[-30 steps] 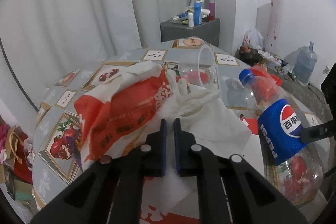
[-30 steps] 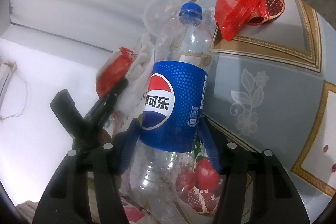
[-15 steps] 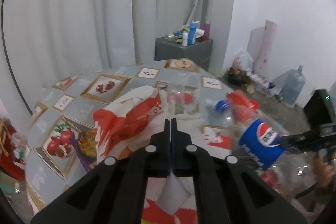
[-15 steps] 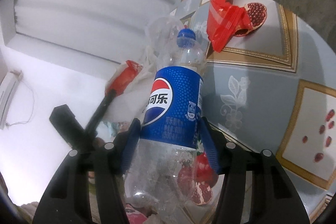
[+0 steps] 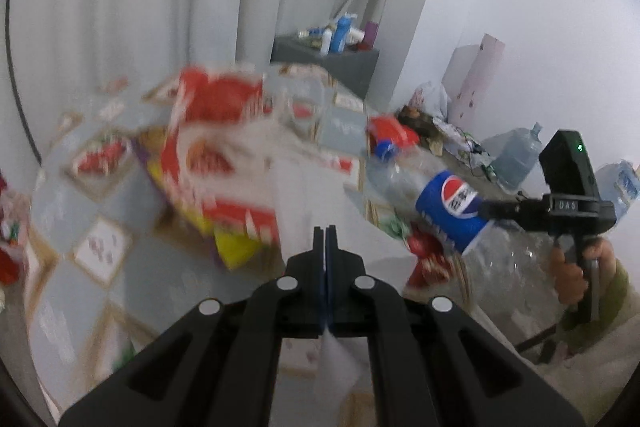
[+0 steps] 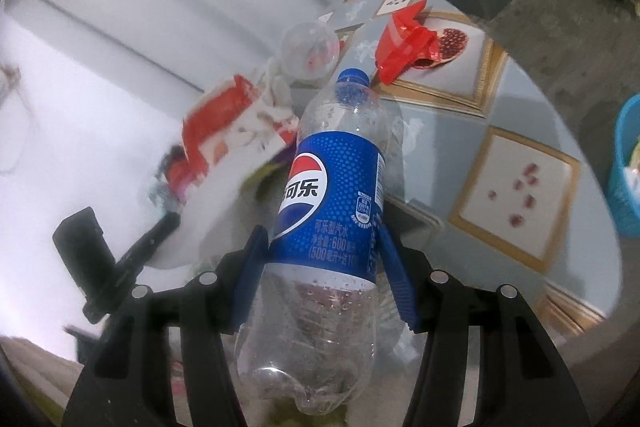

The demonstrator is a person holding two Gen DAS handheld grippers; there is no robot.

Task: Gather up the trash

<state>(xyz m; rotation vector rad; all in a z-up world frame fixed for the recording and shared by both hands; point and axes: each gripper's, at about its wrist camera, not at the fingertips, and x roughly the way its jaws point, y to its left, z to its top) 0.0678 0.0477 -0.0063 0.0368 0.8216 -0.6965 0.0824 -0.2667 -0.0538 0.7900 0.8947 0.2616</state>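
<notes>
My right gripper (image 6: 320, 239) is shut on an empty Pepsi bottle (image 6: 332, 195) with a blue label and cap, held above the table; it also shows in the left wrist view (image 5: 448, 207). My left gripper (image 5: 326, 231) is shut on a thin white tissue (image 5: 336, 363), a corner hanging below the fingers, lifted over the table. A red-and-white plastic bag (image 5: 216, 147) with crumpled tissues lies blurred on the table; it shows in the right wrist view (image 6: 224, 119). A red wrapper (image 6: 404, 47) and a clear plastic cup (image 6: 310, 53) lie beyond.
The round table (image 6: 516, 187) has a pomegranate-pattern cloth. A blue basket (image 6: 626, 171) stands past its right edge. A grey cabinet (image 5: 324, 55) with bottles stands at the back by the curtain. Water jugs (image 5: 516, 159) and clutter sit on the floor at right.
Both grippers have risen and pulled back from the table. The left one closed fully on the tissue and lifted it; the bottle went up with the right one.
</notes>
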